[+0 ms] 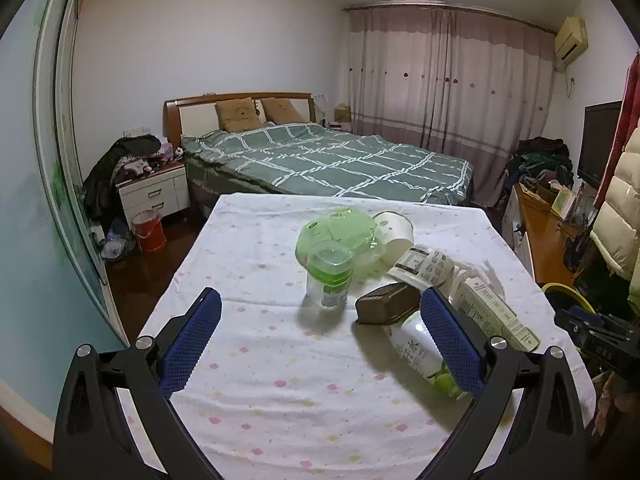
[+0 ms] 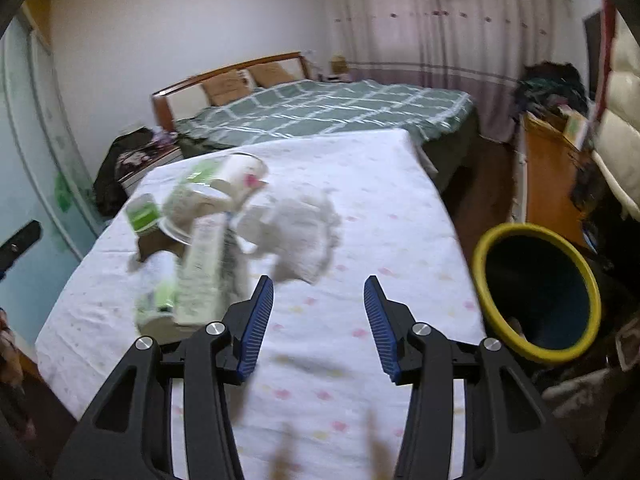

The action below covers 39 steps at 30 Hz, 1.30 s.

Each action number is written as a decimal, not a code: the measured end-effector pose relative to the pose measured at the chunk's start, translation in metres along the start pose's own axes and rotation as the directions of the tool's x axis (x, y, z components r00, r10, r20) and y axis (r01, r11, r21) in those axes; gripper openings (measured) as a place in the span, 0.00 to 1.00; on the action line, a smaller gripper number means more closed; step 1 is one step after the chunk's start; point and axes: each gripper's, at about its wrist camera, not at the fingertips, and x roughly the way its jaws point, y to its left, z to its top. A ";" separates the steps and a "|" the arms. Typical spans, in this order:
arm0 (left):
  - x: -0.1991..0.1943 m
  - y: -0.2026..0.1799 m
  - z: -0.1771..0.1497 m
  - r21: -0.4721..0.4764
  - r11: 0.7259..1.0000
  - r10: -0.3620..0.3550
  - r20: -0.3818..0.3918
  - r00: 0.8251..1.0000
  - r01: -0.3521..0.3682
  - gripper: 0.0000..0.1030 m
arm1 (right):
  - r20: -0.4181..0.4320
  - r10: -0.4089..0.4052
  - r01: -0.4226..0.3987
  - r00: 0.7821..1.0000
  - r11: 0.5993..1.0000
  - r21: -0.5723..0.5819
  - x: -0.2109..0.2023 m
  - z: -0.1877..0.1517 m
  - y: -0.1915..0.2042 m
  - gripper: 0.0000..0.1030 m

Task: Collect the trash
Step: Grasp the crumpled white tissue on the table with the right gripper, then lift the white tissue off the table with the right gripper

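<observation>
On cloth-covered table (image 1: 248, 360), white cotton dotted with pastel flowers, wrinkled: trash heaped at 1 o'clock in left wrist view. Clear plastic jar (image 1: 329, 276), green-capped, upright at 12. Behind it, crumpled translucent green plastic bag (image 1: 344, 228) against tipped white paper cup (image 1: 396, 232). Brown ridged rectangular tray (image 1: 386, 304) upside down, touching white cylindrical bottle (image 1: 424, 354) with green label, lying flat. Long printed carton (image 1: 496, 316) at 2 o'clock. Left gripper (image 1: 320, 344) spread wide, blue textured pads bare, nothing between. Right gripper (image 2: 319, 320) half spread over bare cloth, empty; crumpled white tissue (image 2: 296, 236) at 12 beyond its tips, blurred. Round yellow-rimmed bin (image 2: 536, 292), dark inside, at 3 o'clock beside table edge.
</observation>
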 end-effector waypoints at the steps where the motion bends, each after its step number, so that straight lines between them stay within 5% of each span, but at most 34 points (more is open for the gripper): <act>1: 0.001 0.000 -0.001 -0.001 1.000 -0.004 -0.004 1.000 0.004 0.95 | 0.006 -0.003 0.003 1.000 1.000 -0.016 0.004 0.006 0.005 0.44; 10: 0.005 -0.010 -0.005 -0.003 1.000 -0.012 -0.019 1.000 0.012 0.95 | -0.138 0.028 -0.035 0.990 0.998 -0.050 0.093 0.066 0.004 0.45; 13: 0.010 -0.010 -0.007 -0.003 1.000 -0.015 -0.033 0.999 0.015 0.95 | -0.182 0.030 -0.037 0.983 0.999 -0.036 0.123 0.080 0.001 0.55; 22: 0.024 -0.004 -0.011 -0.015 1.000 -0.024 -0.062 0.998 0.023 0.95 | -0.304 0.074 -0.072 0.950 0.997 0.019 0.179 0.085 0.003 0.55; 25: 0.029 -0.001 -0.012 -0.026 0.999 -0.024 -0.070 0.997 0.023 0.95 | -0.331 0.075 -0.073 0.941 0.997 0.019 0.184 0.081 0.005 0.38; 27: 0.031 0.001 -0.013 -0.032 0.999 -0.026 -0.075 0.997 0.023 0.95 | -0.341 0.075 -0.075 0.937 0.997 0.014 0.187 0.078 0.007 0.18; 39: 0.034 0.001 -0.015 -0.040 0.999 -0.027 -0.077 0.997 0.024 0.95 | -0.225 0.108 -0.097 0.968 0.994 0.059 0.133 0.088 -0.015 0.11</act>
